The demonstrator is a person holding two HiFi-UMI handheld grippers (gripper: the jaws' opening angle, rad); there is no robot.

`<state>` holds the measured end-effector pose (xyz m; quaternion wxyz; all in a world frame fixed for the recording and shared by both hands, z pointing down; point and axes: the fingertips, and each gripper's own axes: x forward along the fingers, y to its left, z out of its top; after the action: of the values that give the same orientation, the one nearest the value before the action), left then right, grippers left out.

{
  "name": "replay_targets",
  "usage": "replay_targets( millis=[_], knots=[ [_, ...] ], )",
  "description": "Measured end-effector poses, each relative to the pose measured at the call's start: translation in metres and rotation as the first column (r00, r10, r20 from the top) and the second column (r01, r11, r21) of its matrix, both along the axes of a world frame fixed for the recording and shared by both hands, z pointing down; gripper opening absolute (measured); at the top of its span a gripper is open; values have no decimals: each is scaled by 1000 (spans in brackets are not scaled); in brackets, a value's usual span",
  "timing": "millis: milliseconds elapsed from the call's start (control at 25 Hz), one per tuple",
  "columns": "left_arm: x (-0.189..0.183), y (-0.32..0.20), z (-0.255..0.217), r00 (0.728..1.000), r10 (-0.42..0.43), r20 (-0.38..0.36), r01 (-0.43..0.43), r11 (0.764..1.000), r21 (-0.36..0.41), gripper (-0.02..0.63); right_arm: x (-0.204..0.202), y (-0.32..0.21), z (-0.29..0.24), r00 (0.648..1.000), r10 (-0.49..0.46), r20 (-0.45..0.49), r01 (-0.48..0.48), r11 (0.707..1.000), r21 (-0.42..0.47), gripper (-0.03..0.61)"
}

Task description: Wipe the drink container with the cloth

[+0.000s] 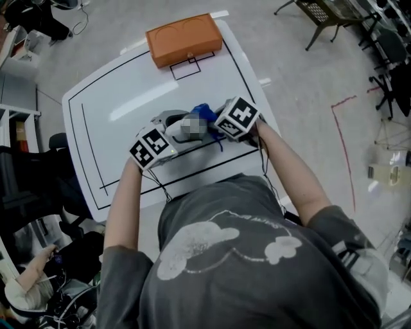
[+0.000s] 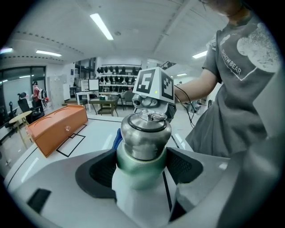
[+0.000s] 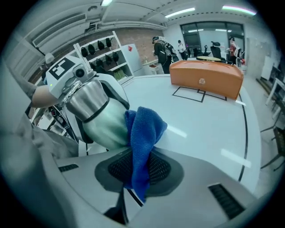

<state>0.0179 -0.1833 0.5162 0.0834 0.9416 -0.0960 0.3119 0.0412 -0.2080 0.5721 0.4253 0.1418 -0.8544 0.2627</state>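
The drink container [image 2: 144, 133], a bottle with a steel shoulder and cap and a pale green body, stands tilted between the jaws of my left gripper [image 2: 141, 167], which is shut on its body. My right gripper [image 3: 140, 167] is shut on a blue cloth [image 3: 142, 133] that presses against the bottle [image 3: 100, 113] on its side. In the head view both grippers meet over the near middle of the white table [image 1: 128, 83], left gripper [image 1: 171, 123] and right gripper [image 1: 213, 117], with the cloth [image 1: 204, 110] showing between them; a blurred patch hides most of the bottle there.
An orange box [image 1: 184, 38] lies at the table's far edge, beside a black outlined square. Black lines border the tabletop. Chairs [image 1: 334, 16] stand on the floor to the far right, and clutter [image 1: 38, 283] sits at the left of the person.
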Motion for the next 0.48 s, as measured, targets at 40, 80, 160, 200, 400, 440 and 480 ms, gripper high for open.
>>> replay_targets(
  millis=[40,80,160,200,400,440,480],
  knots=[
    [0,0,0,1000,-9,-4,9,1000,4,347,1,0,0,1000,23,-1,-23,1000,-1,58],
    [0,0,-1,1000,-21,-8,21,1000,9,347,1,-1,0,999,45,-1,-45,999,0,58],
    [0,-1,-2,999,-49,-18,50,999,19,347,2,-2,-2,997,80,2,-80,997,2,58],
    [0,-1,-2,997,-68,-23,69,997,24,347,2,-2,-2,996,92,3,-92,996,3,58],
    [-8,-2,-4,959,-275,-66,278,960,38,347,3,-1,-2,992,125,26,-126,992,15,58],
    [-12,-2,-5,938,-337,-86,341,939,36,347,3,-2,-3,991,130,36,-131,991,24,60],
    [-15,-2,-8,909,-400,-113,406,914,28,347,3,-2,-4,990,134,46,-136,990,34,60]
  ],
)
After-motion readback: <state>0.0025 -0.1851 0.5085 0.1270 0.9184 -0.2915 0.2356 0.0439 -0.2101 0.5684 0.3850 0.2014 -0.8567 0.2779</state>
